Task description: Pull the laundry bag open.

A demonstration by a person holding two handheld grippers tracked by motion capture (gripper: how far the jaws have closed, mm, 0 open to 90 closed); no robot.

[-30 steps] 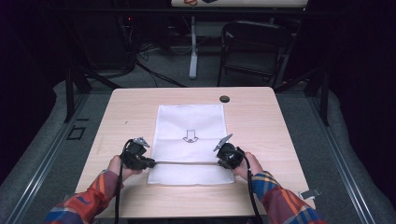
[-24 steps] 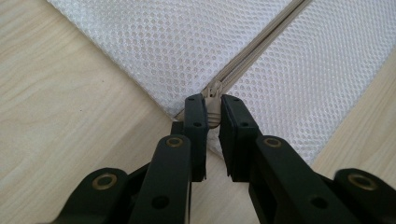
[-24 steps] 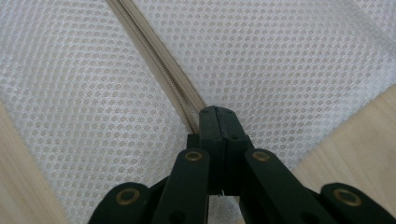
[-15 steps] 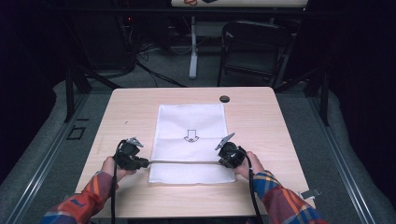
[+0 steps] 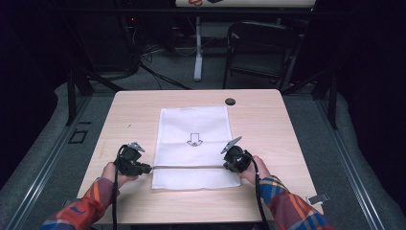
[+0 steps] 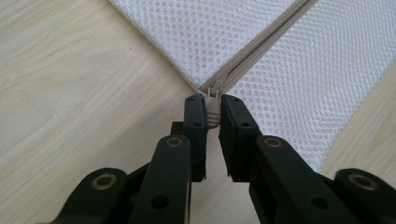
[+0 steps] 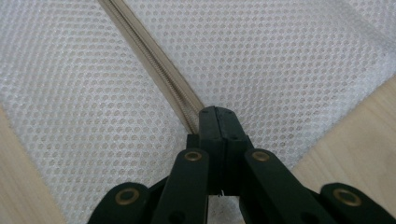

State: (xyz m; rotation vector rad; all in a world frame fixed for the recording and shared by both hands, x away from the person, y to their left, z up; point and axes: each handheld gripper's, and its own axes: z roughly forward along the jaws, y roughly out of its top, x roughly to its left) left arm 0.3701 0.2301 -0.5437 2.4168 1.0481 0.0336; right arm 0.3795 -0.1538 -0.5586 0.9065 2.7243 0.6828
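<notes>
On the table (image 5: 268, 110) a white mesh bag (image 5: 194, 124) lies flat, its zipper (image 5: 189, 167) running straight across near the person's edge. That long axis joins the two grippers, one at each end. The left gripper (image 5: 147, 168) sits just off the bag's left edge; its view shows the jaws narrowed on the zipper pull (image 6: 213, 115), with the slider just ahead at the corner where the teeth end. The right gripper (image 5: 226, 165) is at the far end of the line, jaws shut tight, apparently pinching the zipper tape and mesh there; the right gripper view hides what is actually caught between the pads. Any slide of the pull would run along that line toward the right gripper, so the left hand is the one placed to move and the right to anchor. From above, the whole span and an arrow print (image 5: 194, 140) on the bag are seen; the gripper views give the teeth, which look closed along their length.
</notes>
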